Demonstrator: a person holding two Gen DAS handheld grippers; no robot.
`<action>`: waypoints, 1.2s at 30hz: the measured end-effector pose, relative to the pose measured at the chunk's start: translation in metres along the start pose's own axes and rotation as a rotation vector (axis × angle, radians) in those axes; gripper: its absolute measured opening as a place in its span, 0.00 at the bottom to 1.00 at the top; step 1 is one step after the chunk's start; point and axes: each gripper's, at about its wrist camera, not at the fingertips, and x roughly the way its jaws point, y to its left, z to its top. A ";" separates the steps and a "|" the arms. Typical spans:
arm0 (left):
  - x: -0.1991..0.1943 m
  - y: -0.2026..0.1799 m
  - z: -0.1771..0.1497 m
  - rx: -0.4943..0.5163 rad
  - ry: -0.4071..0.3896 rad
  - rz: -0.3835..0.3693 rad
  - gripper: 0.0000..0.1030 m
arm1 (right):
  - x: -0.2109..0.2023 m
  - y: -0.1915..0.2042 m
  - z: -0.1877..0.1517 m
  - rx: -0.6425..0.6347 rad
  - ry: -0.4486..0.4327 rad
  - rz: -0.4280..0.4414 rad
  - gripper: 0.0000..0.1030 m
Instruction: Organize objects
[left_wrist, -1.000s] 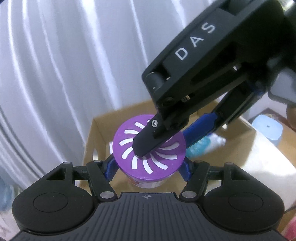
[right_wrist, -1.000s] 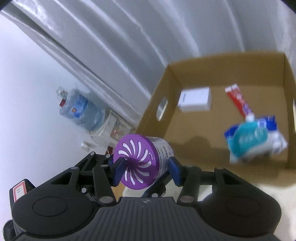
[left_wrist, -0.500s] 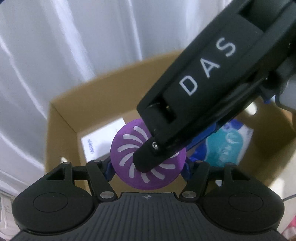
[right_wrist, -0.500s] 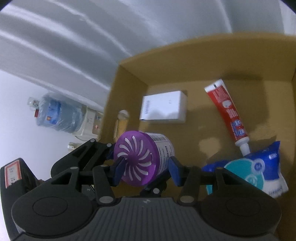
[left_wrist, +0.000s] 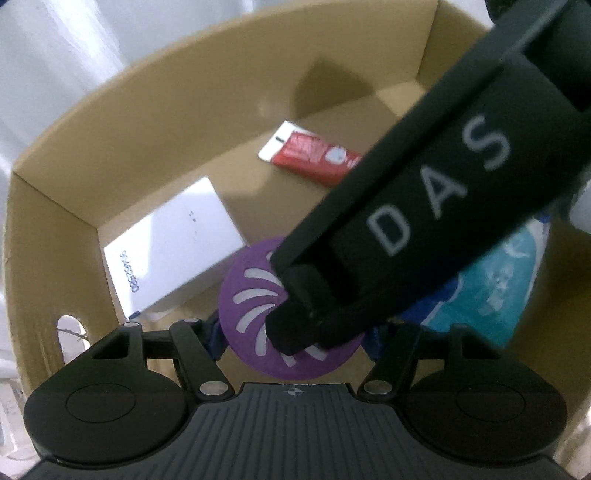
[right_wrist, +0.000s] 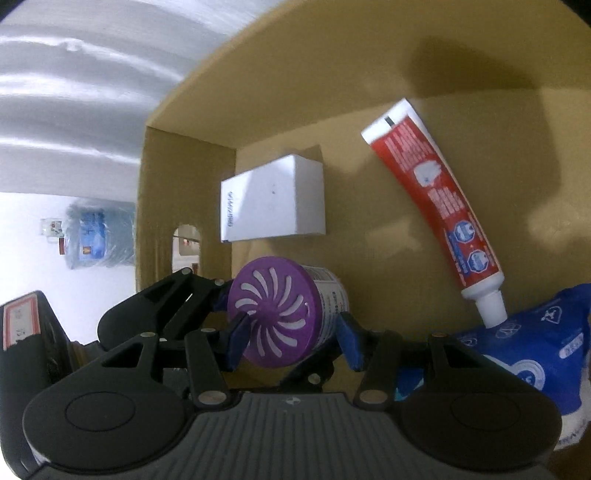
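Purple-lidded canister (right_wrist: 284, 314) clamped in right tongs (right_wrist: 291, 341); left tongs (left_wrist: 291, 341) opening around it, tilted into cardboard box (right_wrist: 184, 177).

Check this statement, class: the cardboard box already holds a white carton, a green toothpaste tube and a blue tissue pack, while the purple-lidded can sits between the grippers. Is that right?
One detail is wrong: the toothpaste tube is red, not green, as the right wrist view shows. The rest stands: the white carton and blue tissue pack lie in the cardboard box, and the purple-lidded can sits between the grippers.
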 end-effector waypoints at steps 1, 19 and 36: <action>0.001 -0.002 0.001 0.004 0.011 0.000 0.71 | 0.002 -0.002 0.000 0.006 0.005 0.003 0.53; -0.078 -0.022 -0.010 -0.069 -0.050 0.047 0.94 | -0.045 0.000 -0.022 0.031 -0.093 0.082 0.73; -0.196 -0.016 -0.137 -0.519 -0.597 0.187 1.00 | -0.172 0.015 -0.190 -0.236 -0.521 0.133 0.96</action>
